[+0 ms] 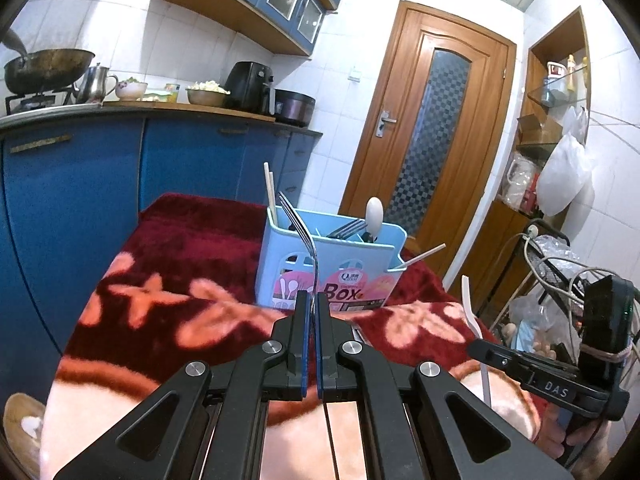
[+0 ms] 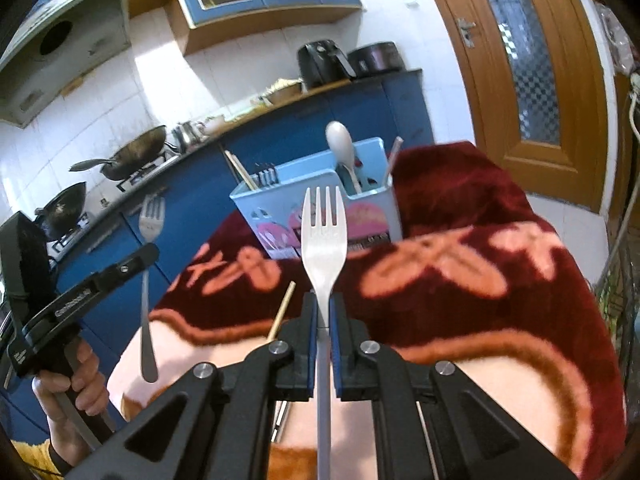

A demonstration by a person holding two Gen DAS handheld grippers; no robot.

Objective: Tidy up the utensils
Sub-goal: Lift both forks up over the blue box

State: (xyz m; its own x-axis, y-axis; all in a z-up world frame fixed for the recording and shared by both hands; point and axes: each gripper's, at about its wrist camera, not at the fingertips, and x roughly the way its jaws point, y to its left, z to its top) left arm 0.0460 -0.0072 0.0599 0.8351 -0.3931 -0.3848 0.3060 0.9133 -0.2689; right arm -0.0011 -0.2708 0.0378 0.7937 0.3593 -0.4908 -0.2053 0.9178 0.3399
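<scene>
My left gripper [image 1: 313, 300] is shut on the handle of a metal fork [image 1: 304, 236], whose tines rise in front of the light blue utensil box [image 1: 276, 248]. The box stands on a red flowered blanket [image 1: 180, 248] and holds forks, chopsticks and a white spoon [image 1: 374, 210]. My right gripper [image 2: 324, 308] is shut on a white plastic fork [image 2: 324, 232], tines up, just short of the box [image 2: 260, 208]. Each view shows the other gripper too: the right gripper [image 1: 476, 346] with the plastic fork [image 1: 469, 308], and the left gripper [image 2: 149, 255] with the metal fork [image 2: 151, 216].
A loose chopstick [image 2: 285, 306] lies on the blanket near my right gripper. Blue cabinets [image 1: 80, 184] and a counter with woks and an air fryer [image 1: 250, 86] run behind. A wooden door [image 1: 432, 128] and a cluttered wire rack [image 1: 560, 272] stand to the right.
</scene>
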